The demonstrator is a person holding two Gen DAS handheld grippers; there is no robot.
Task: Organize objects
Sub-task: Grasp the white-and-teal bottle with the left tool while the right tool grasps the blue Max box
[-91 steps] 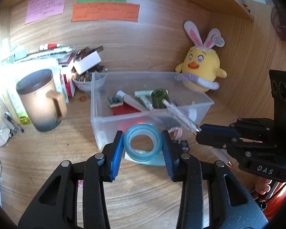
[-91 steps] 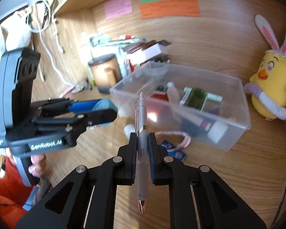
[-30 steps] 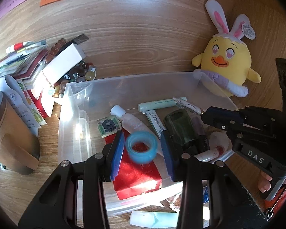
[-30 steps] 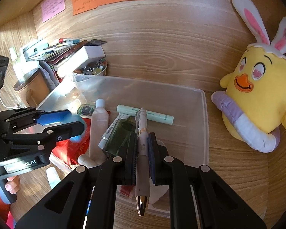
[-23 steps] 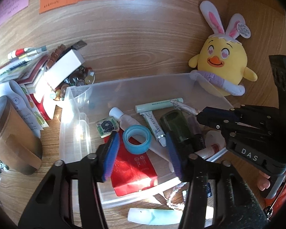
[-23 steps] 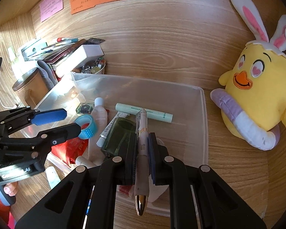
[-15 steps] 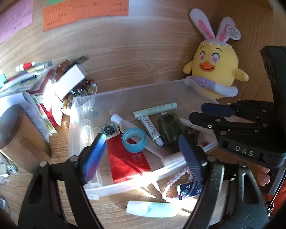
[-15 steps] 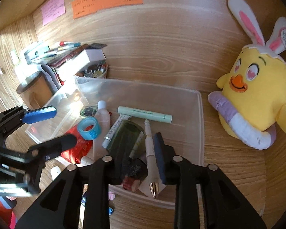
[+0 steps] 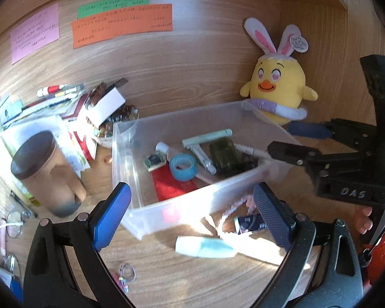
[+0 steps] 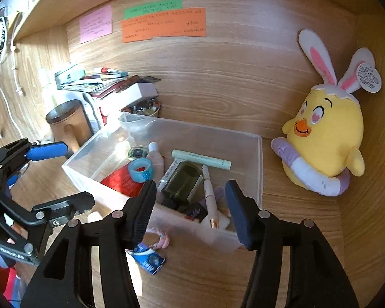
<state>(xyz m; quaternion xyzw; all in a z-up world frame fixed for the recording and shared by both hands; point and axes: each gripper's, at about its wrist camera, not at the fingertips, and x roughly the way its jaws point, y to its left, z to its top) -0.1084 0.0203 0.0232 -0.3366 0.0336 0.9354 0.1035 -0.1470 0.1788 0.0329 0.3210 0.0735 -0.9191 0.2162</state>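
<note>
- Left wrist view: pale tube point(image 9: 205, 248) lies crosswise on the desk, directly ahead of the left gripper point(image 9: 192, 208), whose empty jaws are opening.
- Right gripper point(image 10: 190, 205), empty and opening, seems farther off.

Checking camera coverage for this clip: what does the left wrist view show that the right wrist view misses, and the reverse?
Only the left wrist view shows the white-and-mint tube lying on the desk in front of the bin, and the small rings near the bottom edge. Only the right wrist view shows the white cable hanging on the side wall. Both show the clear bin holding the blue tape roll and the pen, the yellow plush chick, the brown mug and the sticky notes. Both tongs are opening, with nothing between them.
</note>
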